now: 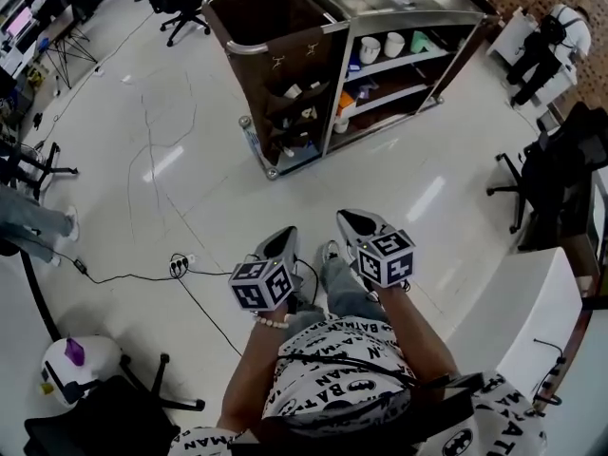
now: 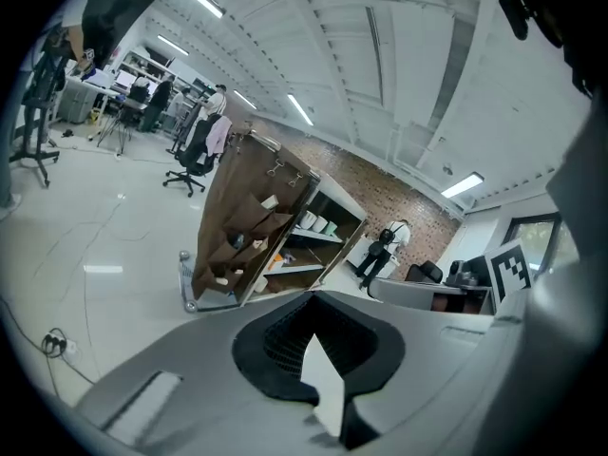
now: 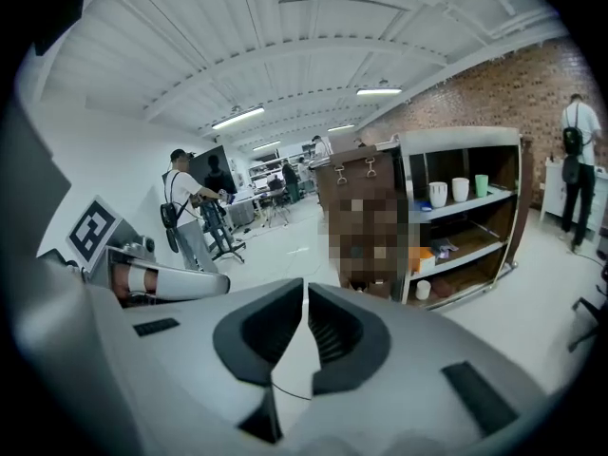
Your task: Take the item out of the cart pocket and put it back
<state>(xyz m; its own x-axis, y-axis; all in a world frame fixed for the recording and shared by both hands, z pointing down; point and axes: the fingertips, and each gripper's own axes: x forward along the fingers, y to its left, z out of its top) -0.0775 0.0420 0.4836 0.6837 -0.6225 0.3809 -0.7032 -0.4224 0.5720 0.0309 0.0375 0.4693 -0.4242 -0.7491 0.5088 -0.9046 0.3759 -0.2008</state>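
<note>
Left gripper: held low in front of the person's body, the left gripper (image 1: 281, 239) has its jaws brought together at the tips, with nothing between them.
Right gripper: just beside it, the right gripper (image 1: 355, 219) has only a hairline slit between its jaws, so it is closed and empty too.
Floor: a stretch of bare pale floor (image 1: 190, 141) lies between the person and the job, with a loose cable (image 1: 180, 266) trailing near the feet.
Cart: the cart (image 1: 337, 76) stands well apart from both grippers, its brown side panel turned towards the person.
Pockets: soft brown fabric pockets (image 1: 285, 112) hang in tiers down that panel. They look slack and will probably give when nudged.
Item: a pale item (image 1: 293, 91) pokes up out of an upper pocket. Other small things sit lower down, and I cannot tell which one is meant.
Handling: I would guess it is small, light and fairly stiff, perhaps smooth, so a gentle pinch should do.
Where to grip: on the end standing proud of the pocket lip, pulling upward in line with the pocket so that no fabric is caught.
Shelves: cups (image 1: 382, 47) stand on the cart's open side, off the line of approach.
Beyond: a person in a white top (image 1: 551, 36) stands behind the cart.
</note>
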